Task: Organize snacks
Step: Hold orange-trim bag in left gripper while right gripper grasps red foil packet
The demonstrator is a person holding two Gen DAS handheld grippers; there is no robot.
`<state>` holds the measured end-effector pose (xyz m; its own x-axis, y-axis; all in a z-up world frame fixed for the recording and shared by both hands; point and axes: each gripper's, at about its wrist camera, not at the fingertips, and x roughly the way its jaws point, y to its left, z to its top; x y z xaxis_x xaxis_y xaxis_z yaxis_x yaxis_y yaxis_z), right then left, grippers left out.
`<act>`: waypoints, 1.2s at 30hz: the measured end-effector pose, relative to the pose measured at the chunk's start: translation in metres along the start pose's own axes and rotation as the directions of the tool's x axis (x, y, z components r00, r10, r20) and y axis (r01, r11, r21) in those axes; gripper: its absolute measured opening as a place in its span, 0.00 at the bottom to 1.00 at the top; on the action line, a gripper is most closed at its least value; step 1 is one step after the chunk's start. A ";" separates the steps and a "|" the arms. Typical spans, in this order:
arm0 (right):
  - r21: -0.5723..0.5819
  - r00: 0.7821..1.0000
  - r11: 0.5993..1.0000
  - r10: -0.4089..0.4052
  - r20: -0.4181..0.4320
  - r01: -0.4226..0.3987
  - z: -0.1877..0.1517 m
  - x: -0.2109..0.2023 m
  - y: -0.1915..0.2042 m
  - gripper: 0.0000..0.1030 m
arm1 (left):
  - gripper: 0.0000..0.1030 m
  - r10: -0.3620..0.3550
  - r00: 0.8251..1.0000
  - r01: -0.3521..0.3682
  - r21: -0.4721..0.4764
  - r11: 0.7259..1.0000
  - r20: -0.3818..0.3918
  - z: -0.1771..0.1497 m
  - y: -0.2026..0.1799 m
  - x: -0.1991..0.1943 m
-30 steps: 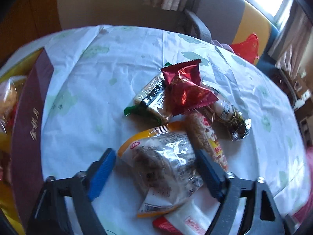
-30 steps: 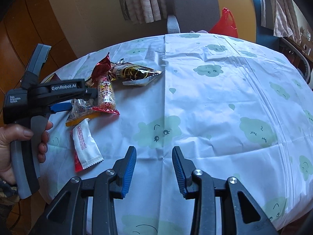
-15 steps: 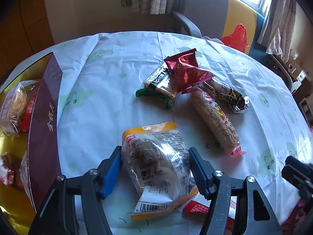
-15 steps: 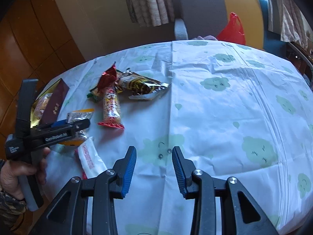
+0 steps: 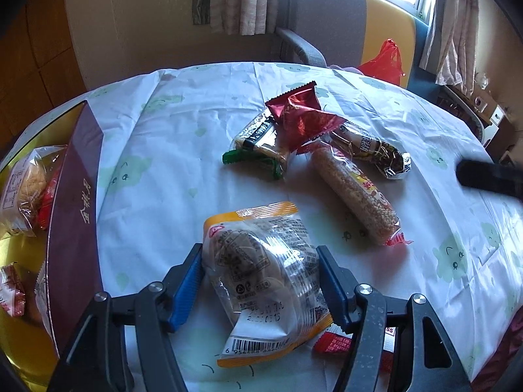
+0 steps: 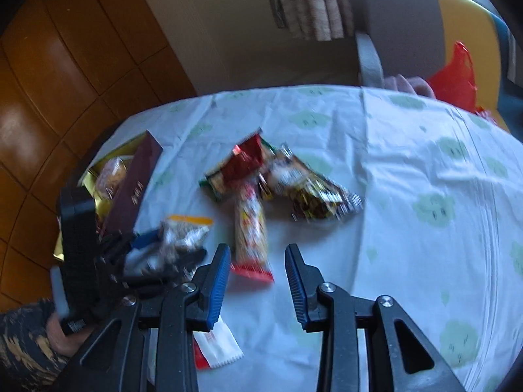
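Left gripper (image 5: 260, 281): clamped on the clear bun packet (image 5: 261, 268); both blue pads press its sides.
Bun packet: yellow-edged wrapper with a barcode, held between the pads over the tablecloth (image 5: 163, 163), just right of the box (image 5: 70, 215).
Right gripper (image 6: 256, 281): jaws closing with nothing between them; it hangs above the near end of the cereal bar (image 6: 250, 228); this view is blurred.
Red-and-white sachet (image 6: 217, 348): on the cloth below the right gripper's left finger; in the left wrist view it peeks out under the bun packet.
Cereal bar: long clear wrapper with red ends, lying alone on the cloth.
Pile beyond: red foil packet (image 5: 300, 114) on top, green-edged biscuit packet (image 5: 258, 147) to its left, dark foil packet (image 5: 372, 150) to its right, all touching.
Box: maroon wall, gold inside, at the table's left edge; it contains a wrapped bun (image 5: 24, 189) and small red packets.
Person: a patterned sleeve (image 6: 23, 349) and a hand grip the left tool's handle.
Background: grey armchair (image 5: 327, 23), red plastic bag (image 5: 385, 62), curtains.
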<state>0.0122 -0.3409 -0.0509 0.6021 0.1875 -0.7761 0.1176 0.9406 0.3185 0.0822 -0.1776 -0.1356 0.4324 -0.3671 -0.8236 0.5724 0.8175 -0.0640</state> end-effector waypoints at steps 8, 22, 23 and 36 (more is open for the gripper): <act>-0.098 0.998 0.995 -0.036 -0.055 0.030 0.073 0.067 0.019 0.52 | 0.65 -0.016 1.000 0.017 -0.006 1.000 0.023 -0.003 0.003 -0.002; -0.222 0.994 0.972 -0.090 -0.067 0.073 0.068 0.097 0.040 0.22 | 0.65 -0.039 0.998 0.039 -0.014 0.999 0.045 -0.005 0.006 -0.003; -0.211 0.996 0.975 -0.080 -0.050 0.068 0.064 0.086 0.040 0.22 | 0.65 -0.036 0.998 0.036 -0.011 0.999 0.045 -0.006 0.005 -0.003; 0.009 0.989 0.999 -0.033 -0.143 0.034 -0.066 0.012 -0.006 0.22 | 0.64 -0.034 0.998 0.038 -0.062 0.997 0.059 0.005 0.009 -0.019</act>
<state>-0.0330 -0.3255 -0.0979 0.4786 0.1954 -0.8560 0.1455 0.9438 0.2968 0.0826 -0.1651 -0.1181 0.4530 -0.4205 -0.7861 0.5442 0.8288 -0.1298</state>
